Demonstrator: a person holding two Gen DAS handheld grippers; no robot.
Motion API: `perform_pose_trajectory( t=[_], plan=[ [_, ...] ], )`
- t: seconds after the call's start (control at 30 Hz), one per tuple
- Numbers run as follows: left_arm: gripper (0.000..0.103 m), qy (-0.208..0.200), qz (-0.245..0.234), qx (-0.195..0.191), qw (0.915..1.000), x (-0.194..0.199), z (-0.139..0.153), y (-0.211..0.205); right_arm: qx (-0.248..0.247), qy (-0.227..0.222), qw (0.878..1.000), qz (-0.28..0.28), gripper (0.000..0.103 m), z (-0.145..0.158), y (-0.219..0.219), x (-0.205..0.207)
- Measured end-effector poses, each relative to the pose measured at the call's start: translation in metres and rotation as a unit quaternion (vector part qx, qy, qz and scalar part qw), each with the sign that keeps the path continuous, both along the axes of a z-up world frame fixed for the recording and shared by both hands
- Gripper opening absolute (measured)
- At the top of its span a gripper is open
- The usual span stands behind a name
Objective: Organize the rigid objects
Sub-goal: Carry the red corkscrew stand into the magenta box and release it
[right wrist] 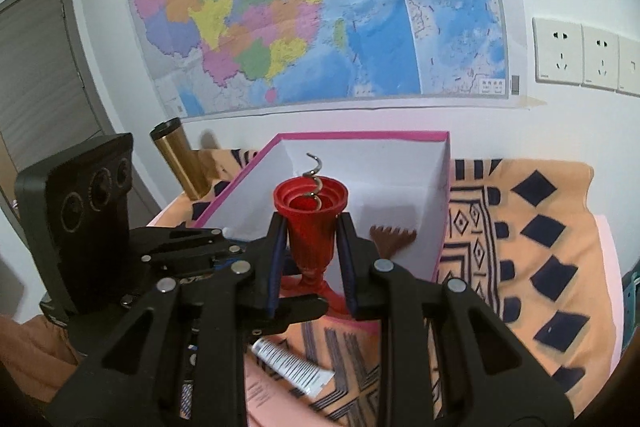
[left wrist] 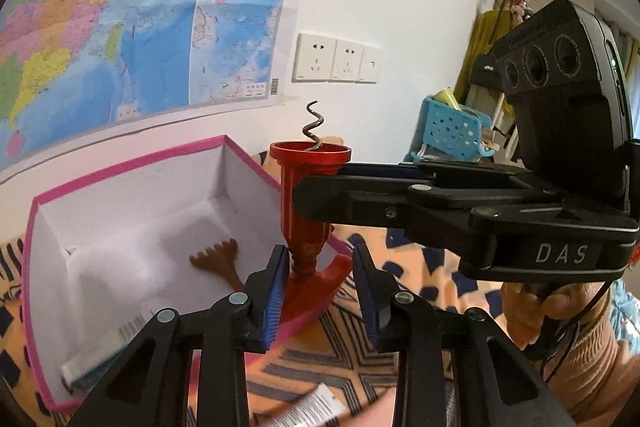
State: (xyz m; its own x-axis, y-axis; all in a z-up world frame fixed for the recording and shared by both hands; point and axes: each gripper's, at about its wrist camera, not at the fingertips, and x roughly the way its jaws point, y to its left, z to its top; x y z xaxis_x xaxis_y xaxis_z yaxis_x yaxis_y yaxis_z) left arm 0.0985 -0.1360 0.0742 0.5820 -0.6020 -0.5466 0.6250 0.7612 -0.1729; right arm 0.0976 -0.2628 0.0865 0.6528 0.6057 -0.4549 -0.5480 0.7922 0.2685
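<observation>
Corkscrew up between both tongs, above the near edge of the pink box point(right wrist: 442, 187)!

The right gripper point(right wrist: 312, 259) clamps the red corkscrew point(right wrist: 310, 223) by its bell; the left gripper point(left wrist: 320, 291) gapes around its neck. Rigid, probably light plastic; steer clear of the sharp spiral, grip the ribbed bell.

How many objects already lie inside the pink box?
2: a brown rake-shaped piece on the floor of the pink box, and a barcoded tube at its near corner. The grippers may hide others.
</observation>
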Motion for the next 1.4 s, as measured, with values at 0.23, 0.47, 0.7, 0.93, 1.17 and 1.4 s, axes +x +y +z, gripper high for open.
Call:
perform_pose_trajectory(
  t=[0.23, 0.47, 0.7, 0.93, 1.17, 1.4],
  plan=[
    [0.032, 0.032, 0.005, 0.001, 0.9995, 0.035, -0.005, -0.003, -0.002, 0.021, 1.0, -0.01, 0.027, -0.006, 0.001, 0.035],
    [0.032, 0.084, 0.015, 0.001, 0.9963, 0.068, -0.029, -0.004, -0.008, 0.065, 0.998, -0.016, 0.027, -0.031, 0.004, 0.067],
    [0.032, 0.106, 0.028, 0.026, 0.9936, 0.077, -0.051, -0.008, -0.06, 0.102, 0.992, -0.045, 0.031, -0.06, 0.013, 0.086],
    [0.033, 0.079, 0.058, 0.039, 0.9944, 0.067, -0.045, 0.003, -0.07, 0.069, 0.992, -0.077, 0.043, -0.054, 0.008, 0.074],
    [0.036, 0.04, 0.066, 0.026, 0.9967, 0.037, -0.03, 0.016, -0.06, 0.042, 0.995, -0.074, 0.045, -0.046, -0.005, 0.044],
    [0.043, 0.0, 0.05, 0.011, 0.9987, -0.008, -0.023, 0.02, -0.107, -0.003, 0.99, -0.095, 0.049, -0.045, 0.002, -0.005]
  ],
)
